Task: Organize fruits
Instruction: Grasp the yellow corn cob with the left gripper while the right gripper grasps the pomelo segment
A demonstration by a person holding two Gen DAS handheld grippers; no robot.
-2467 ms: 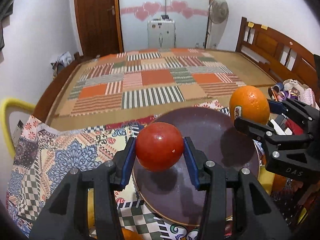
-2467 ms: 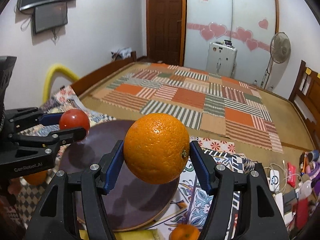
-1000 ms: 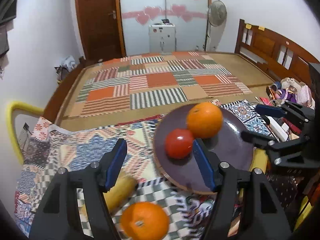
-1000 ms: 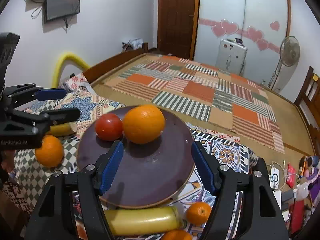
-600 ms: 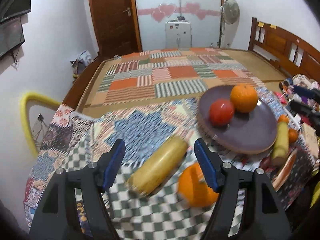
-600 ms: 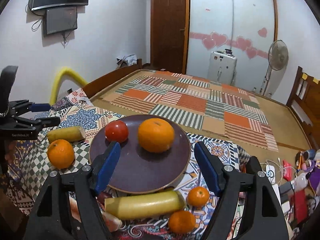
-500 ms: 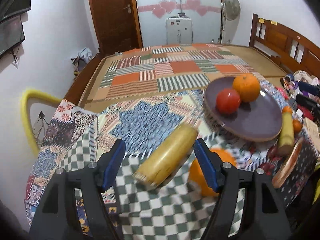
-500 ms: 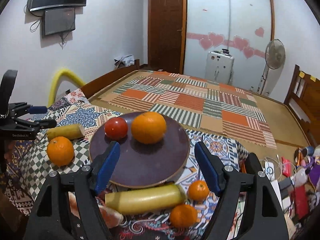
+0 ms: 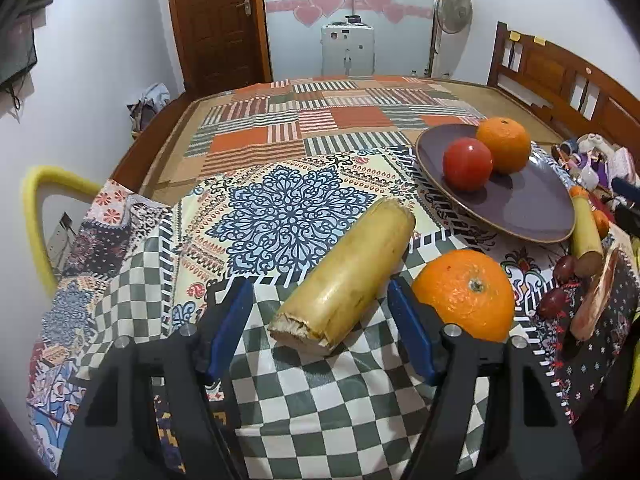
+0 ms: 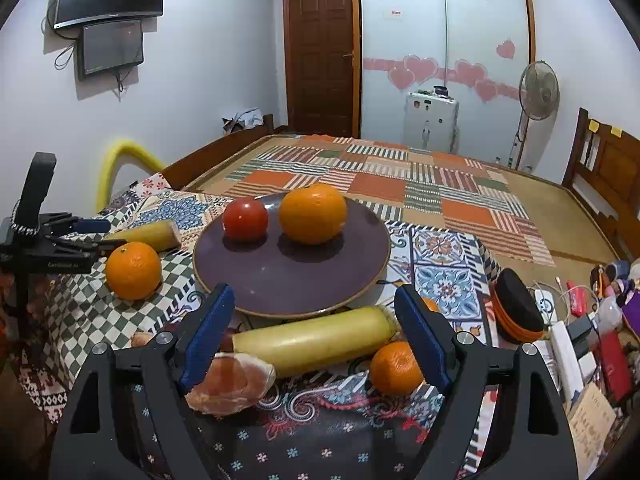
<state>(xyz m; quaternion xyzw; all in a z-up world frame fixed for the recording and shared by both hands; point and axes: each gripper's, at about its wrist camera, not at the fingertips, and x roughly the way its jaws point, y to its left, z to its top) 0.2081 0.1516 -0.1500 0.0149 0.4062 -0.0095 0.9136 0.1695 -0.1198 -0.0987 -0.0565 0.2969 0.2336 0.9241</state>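
Left gripper: the left gripper (image 9: pixel 320 328) pointed down at the checked cloth (image 9: pixel 344 412); its jaws were closing, with the near end of a yellow stalk piece (image 9: pixel 348 276) between the blue pads (image 9: pixel 232 330), which did not press on it.
Right gripper: the right gripper (image 10: pixel 316 336) hung over the near edge of the bench; its jaws were opening, gripping nothing, with a second yellow stalk piece (image 10: pixel 316 340) lying crosswise on the cloth beyond the tips.
Plate: a dark purple plate (image 10: pixel 280 276) sat on the patterned cloth, holding two fruits at its far side.
Fruit on plate: a red tomato (image 10: pixel 245 219) and a large orange (image 10: pixel 313 213) stood side by side, just about touching.
Loose orange: another orange (image 9: pixel 464 294) lay on the checked cloth, just beside the left gripper's right finger and outside the plate.
Small oranges: a small orange (image 10: pixel 396 368) lay near the right finger of the right gripper, with another partly hidden behind that finger.
Peeled fruit: a peeled citrus piece (image 10: pixel 230 382) lay by the left finger of the right gripper, touching the near stalk piece.
Background: a bed with a patchwork cover (image 10: pixel 400 184) stretched behind the bench, a standing fan (image 10: pixel 538 92) at its far corner.
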